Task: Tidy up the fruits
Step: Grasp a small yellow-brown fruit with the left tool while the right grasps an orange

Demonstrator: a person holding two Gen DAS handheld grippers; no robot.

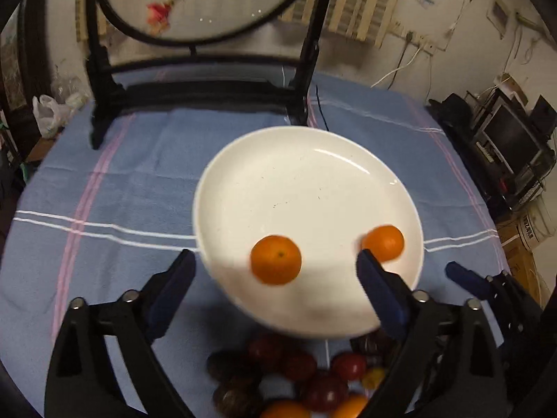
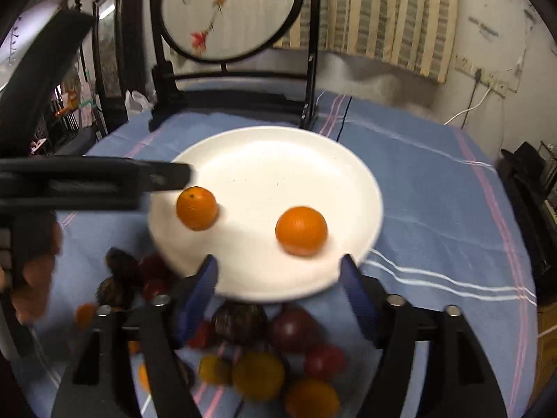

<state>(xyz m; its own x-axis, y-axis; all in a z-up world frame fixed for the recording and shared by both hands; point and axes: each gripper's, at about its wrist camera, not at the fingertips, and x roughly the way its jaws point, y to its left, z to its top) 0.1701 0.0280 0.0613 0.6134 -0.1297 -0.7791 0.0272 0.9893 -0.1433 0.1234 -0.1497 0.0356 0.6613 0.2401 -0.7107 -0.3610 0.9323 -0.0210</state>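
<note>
A white plate (image 1: 203, 205) (image 2: 374, 188) stands on the blue cloth, and two oranges lie on it. My left gripper (image 1: 275, 254) is open over the plate's near edge. One orange (image 1: 276, 259) (image 2: 196, 208) sits between its fingers with a gap on each side. The other orange (image 1: 383, 242) (image 2: 301, 230) lies just beyond my right gripper (image 2: 278, 260), which is open and holds nothing. In the right wrist view a finger (image 2: 167, 177) of the left gripper reaches in from the left. In the left wrist view a blue finger (image 1: 464, 277) of the right gripper shows at the right.
A pile of dark red, yellow and orange fruits (image 1: 306, 379) (image 2: 264, 351) lies on the cloth in front of the plate. Behind the plate stands a round embroidered screen (image 1: 202, 3) (image 2: 229, 10) on a black stand. A person's hand (image 2: 33, 278) shows at the left.
</note>
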